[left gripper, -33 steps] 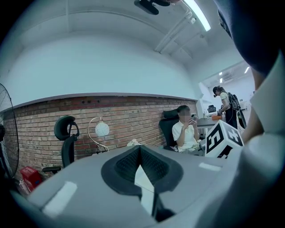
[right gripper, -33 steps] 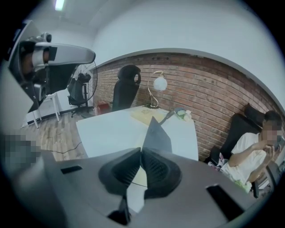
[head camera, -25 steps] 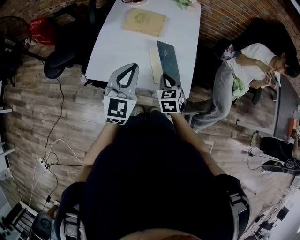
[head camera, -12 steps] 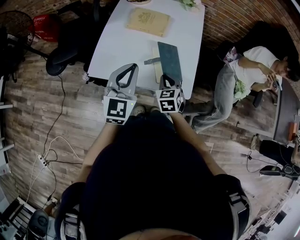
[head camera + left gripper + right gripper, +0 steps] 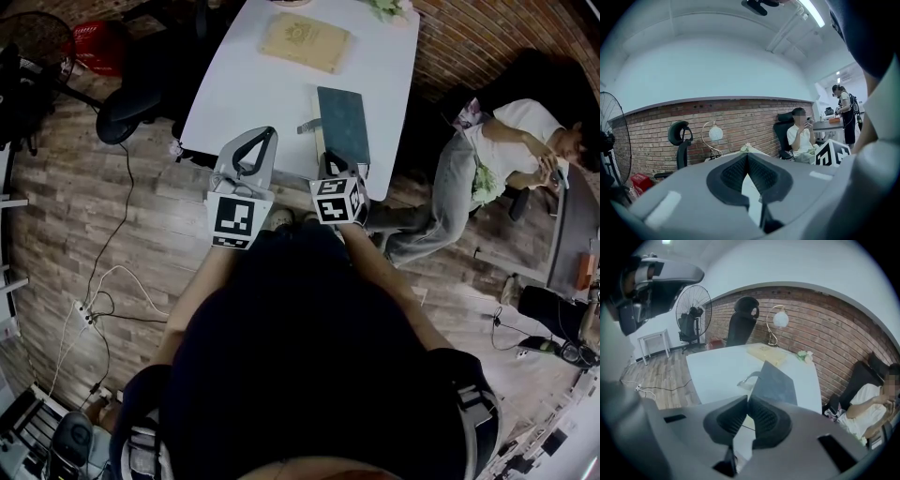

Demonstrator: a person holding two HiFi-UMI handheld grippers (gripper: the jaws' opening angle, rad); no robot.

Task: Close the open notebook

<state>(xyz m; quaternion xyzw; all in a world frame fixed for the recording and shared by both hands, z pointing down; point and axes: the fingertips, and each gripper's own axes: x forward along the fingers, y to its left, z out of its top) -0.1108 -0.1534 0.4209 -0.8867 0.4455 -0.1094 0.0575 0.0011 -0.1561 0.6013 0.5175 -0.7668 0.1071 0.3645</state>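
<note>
White worktop (image 5: 253,84): your right fingers (image 5: 765,420) pinch dark notebook cover (image 5: 776,380), seemingly half-lowered; ease it flat. Left fingers (image 5: 761,174) clenched, empty.

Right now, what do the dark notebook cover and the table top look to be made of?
The notebook cover looks like stiff board with a dark matte skin, perhaps leatherette: it is unbent though tilted up. The table top seems to be white laminate or painted board: smooth, even and faintly shiny.
</note>
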